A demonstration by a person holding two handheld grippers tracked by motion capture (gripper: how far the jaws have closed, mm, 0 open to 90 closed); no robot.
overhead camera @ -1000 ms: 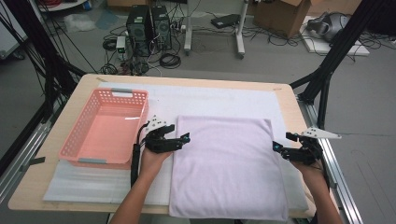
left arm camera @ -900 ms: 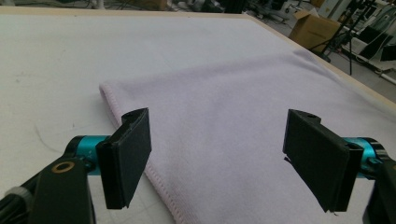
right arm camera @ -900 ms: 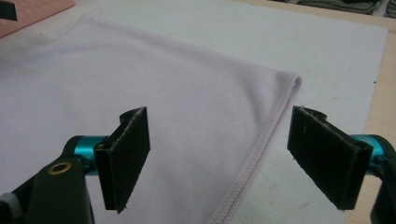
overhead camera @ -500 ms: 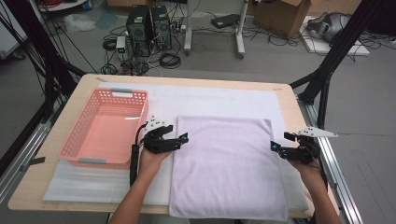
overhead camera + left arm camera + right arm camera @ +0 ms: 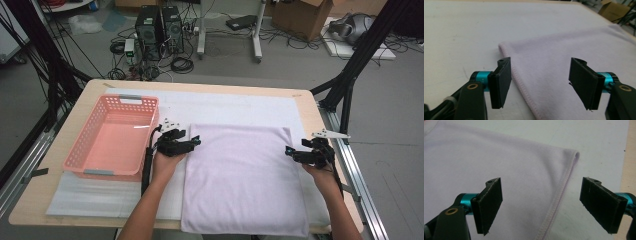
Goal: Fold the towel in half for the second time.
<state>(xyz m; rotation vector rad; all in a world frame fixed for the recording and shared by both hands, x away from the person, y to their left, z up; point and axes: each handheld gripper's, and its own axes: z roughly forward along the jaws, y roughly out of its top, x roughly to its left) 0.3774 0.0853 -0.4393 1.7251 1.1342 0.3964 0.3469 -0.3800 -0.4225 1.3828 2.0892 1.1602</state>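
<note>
A pale lilac towel (image 5: pixel 240 175) lies flat on the white mat. My left gripper (image 5: pixel 192 142) sits at its left edge near the far left corner, with the jaws straddling the hem (image 5: pixel 517 75). They have just been closing but stand apart, and the pads (image 5: pixel 500 82) are off the cloth. Across the towel my right gripper (image 5: pixel 290 151) is at the right edge near the far right corner. Its jaws are wide open over the hem (image 5: pixel 560 195) in the right gripper view, where the gripper (image 5: pixel 544 205) hovers just above the towel (image 5: pixel 486 160).
A pink plastic basket (image 5: pixel 112 137) stands on the mat left of my left hand. The white foam mat (image 5: pixel 225 107) covers most of the wooden table (image 5: pixel 35 200). Black frame posts (image 5: pixel 350 85) rise at the table's right, with computers and cables on the floor behind.
Both grippers have shifted a little toward the towel's far corners. The left jaws stand narrower than before. The towel has not moved.
</note>
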